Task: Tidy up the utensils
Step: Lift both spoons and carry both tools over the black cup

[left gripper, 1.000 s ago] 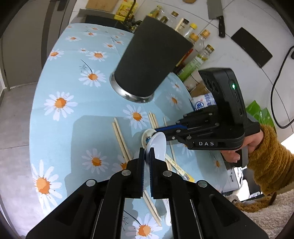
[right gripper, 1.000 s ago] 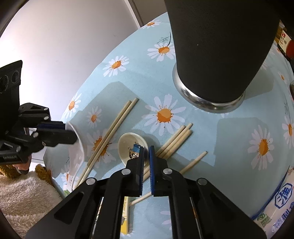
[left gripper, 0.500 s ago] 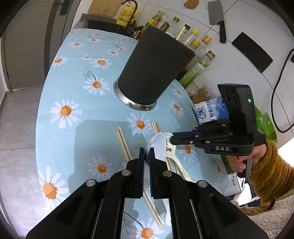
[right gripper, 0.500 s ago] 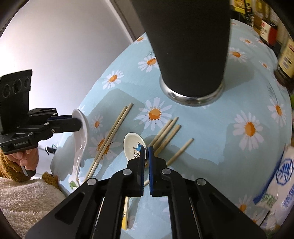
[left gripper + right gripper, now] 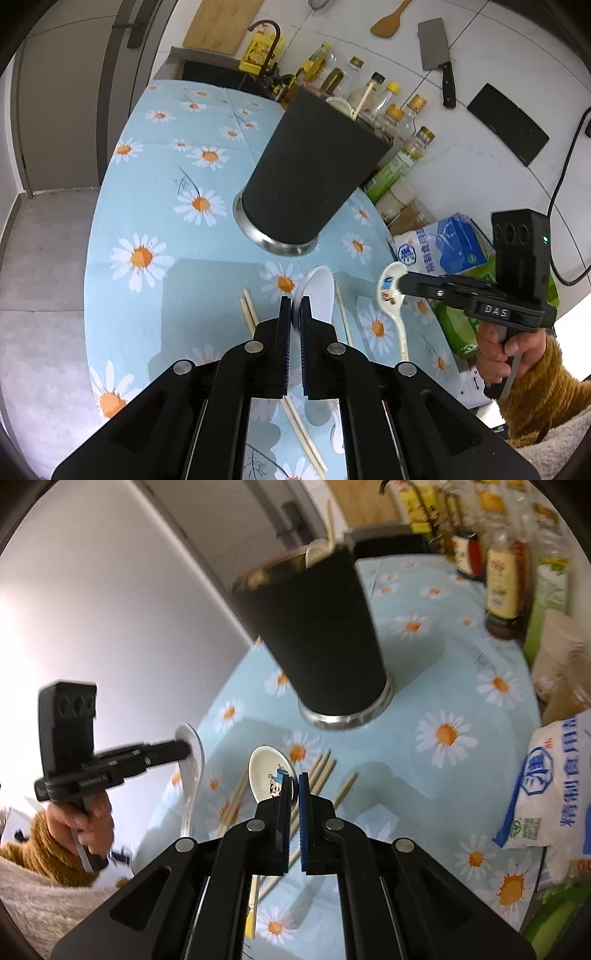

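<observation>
On the worktop (image 5: 155, 206), covered with a pale blue daisy-print cloth, a tall black utensil holder (image 5: 314, 173) with a metal base stands upright; a pale spoon and a chopstick end show above its rim. Several loose chopsticks (image 5: 317, 775) lie on the cloth in front of the holder, some side by side, one apart to the right in the right wrist view. Left gripper (image 5: 295, 314): jaws closed on the rim of a plain white spoon (image 5: 317, 295), held edge-on, bowl raised and clear of the cloth, handle hanging downward. Right gripper (image 5: 294, 790): jaws closed on the rim of a printed spoon (image 5: 267, 775) bearing a small cartoon figure in its bowl; in the left wrist view this spoon hangs from the gripper tips with its handle pointing down, above the cloth and to the right of the holder. Both spoons are held apart from each other and short of the holder. Each gripper is carried by a hand in a brown fleece sleeve (image 5: 532, 391). Behind the holder stands a row of condiment bottles (image 5: 399, 122); a blue-and-white bag (image 5: 554, 786) lies at the right edge of the worktop. A cleaver (image 5: 437, 55) and a wooden spatula (image 5: 389, 22) hang on the tiled wall. The right wrist view is partly blurred.
</observation>
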A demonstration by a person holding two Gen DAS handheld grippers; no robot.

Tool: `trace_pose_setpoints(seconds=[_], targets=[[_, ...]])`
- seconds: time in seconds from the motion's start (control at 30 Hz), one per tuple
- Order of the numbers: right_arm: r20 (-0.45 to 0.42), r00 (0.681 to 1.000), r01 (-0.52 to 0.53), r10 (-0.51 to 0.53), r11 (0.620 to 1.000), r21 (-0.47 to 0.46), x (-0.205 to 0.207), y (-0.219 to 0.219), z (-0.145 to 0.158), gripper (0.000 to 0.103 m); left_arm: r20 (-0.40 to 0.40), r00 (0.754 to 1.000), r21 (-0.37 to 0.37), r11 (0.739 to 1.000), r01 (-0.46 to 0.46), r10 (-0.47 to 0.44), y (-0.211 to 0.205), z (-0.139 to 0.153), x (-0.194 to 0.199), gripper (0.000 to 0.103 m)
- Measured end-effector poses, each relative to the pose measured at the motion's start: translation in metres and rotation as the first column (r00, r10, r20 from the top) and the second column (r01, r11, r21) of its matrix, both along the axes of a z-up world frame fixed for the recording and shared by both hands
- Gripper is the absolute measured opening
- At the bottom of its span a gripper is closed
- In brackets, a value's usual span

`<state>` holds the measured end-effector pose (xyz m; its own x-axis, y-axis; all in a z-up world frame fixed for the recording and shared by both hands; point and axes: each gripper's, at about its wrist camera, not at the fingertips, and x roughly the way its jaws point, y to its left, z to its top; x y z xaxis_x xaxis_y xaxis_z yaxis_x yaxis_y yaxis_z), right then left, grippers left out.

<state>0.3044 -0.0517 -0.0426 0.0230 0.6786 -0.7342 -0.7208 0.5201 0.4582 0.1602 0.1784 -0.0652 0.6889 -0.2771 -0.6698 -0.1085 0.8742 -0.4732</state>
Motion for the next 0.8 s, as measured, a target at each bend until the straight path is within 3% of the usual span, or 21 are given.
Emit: trace_pose_setpoints(seconds=[0.23,0.5,0.67,0.8], targets=[[0.062,0.99,0.119,-0.128,0.985,0.128,0.011,-0.015,0.034,0.004,0.066,0.998,0.037,0.999,-0.008,0.006,0.001,0.024,0.007,0.003],[0.109,0.977,0.16,-0.185,0.965,0.209,0.027,-0.007,0.061,0.004,0.155,0.988,0.069,0.997,-0.027,0.016,0.006,0.057,0.022,0.003],[0.159,0.964,0.17,-0.214,0.953,0.251,0.034,0.006,0.084,0.004,0.229,0.973,0.152,0.987,-0.048,0.012,0.005,0.087,0.033,0.003],[0.255,0.938,0.167,-0.235,0.951,0.259,0.039,0.016,0.105,0.004,0.272,0.962,0.213,0.975,-0.061,0.001,0.006,0.109,0.043,0.003]])
